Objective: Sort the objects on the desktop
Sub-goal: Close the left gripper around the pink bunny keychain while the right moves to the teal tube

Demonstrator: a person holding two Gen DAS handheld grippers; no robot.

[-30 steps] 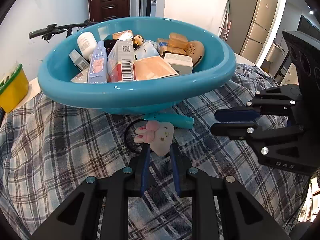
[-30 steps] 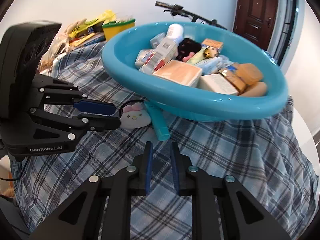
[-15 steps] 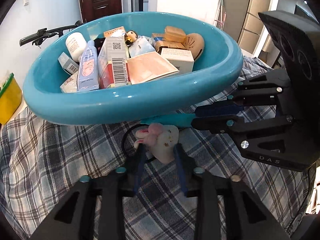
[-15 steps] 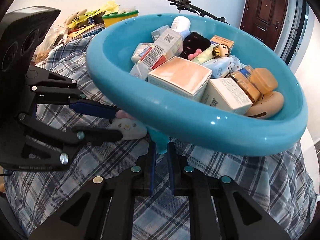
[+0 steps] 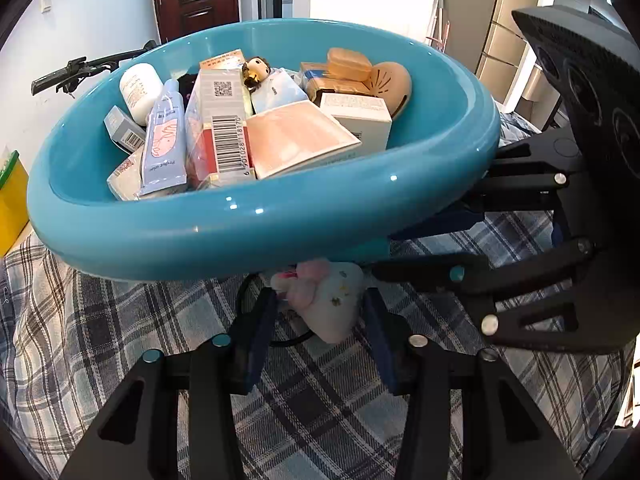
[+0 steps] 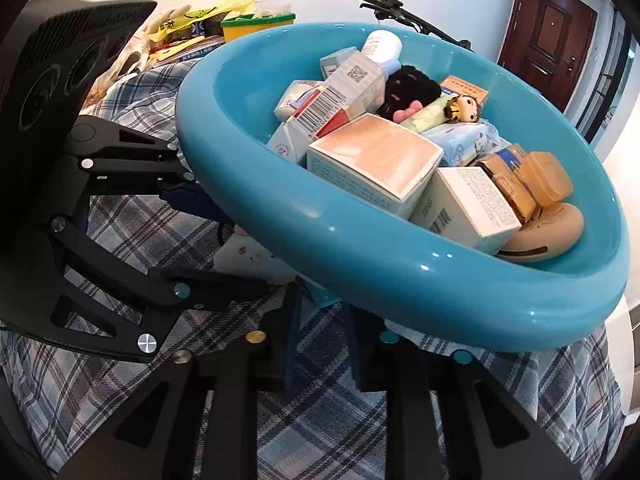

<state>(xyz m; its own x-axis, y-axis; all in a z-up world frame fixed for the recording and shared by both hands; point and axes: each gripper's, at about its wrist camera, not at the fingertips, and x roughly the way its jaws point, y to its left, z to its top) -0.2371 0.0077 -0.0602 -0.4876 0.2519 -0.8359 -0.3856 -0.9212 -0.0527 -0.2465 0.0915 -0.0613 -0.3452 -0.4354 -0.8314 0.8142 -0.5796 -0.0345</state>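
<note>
Left wrist: left claw (image 5: 320, 312) just parted, loosely straddling plush bunny (image 5: 324, 300).

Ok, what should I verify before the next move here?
1. White plush bunny sits inside left hand-held gripper: ok; jaws just closing, pads not pressing.
2. Right hand-held gripper aimed at teal plastic tube: ok; jaws just opened, tube end at tips, ungripped.
3. Clearance under glossy blue plastic basin rim: not ok; it overhangs both targets.
4. Black cord loop free of bunny: cannot tell.
</note>
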